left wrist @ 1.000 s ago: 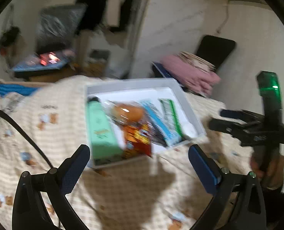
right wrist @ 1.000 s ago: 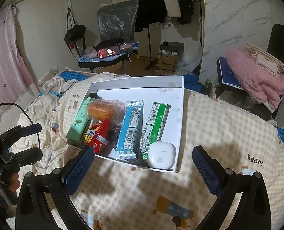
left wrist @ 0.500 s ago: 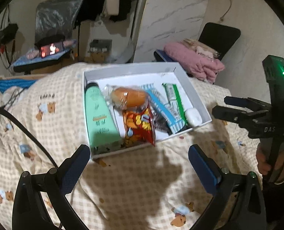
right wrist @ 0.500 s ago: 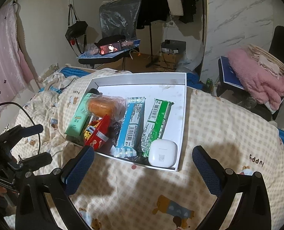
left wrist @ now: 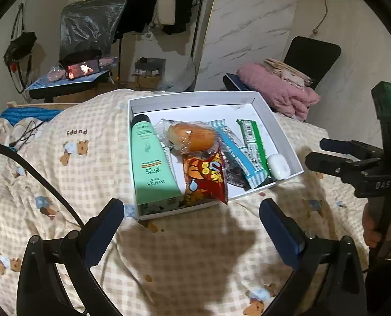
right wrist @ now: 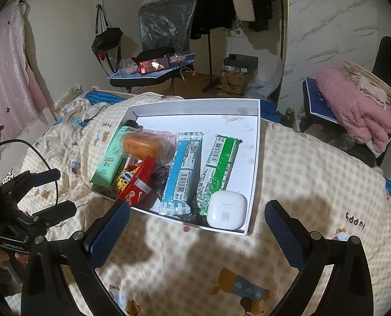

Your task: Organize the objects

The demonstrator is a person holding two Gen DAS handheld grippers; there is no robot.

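Both hand-held grippers, the left gripper [left wrist: 191,227] and the right gripper [right wrist: 196,230], hover with fingers spread wide and nothing between them, just short of the near edge of a white box [right wrist: 257,142] that sits on a checked bear-print quilt [right wrist: 314,173]. Inside the box lie a mint-green tube [left wrist: 149,160] along its left wall, a wrapped orange bun [right wrist: 145,144] over a red snack packet [right wrist: 134,184], a blue bar [right wrist: 183,168] beside a green bar [right wrist: 217,168], and a white earbud case [right wrist: 227,210] in the near right corner. A pink blanket [right wrist: 353,108] is heaped on a chair beyond the bed.
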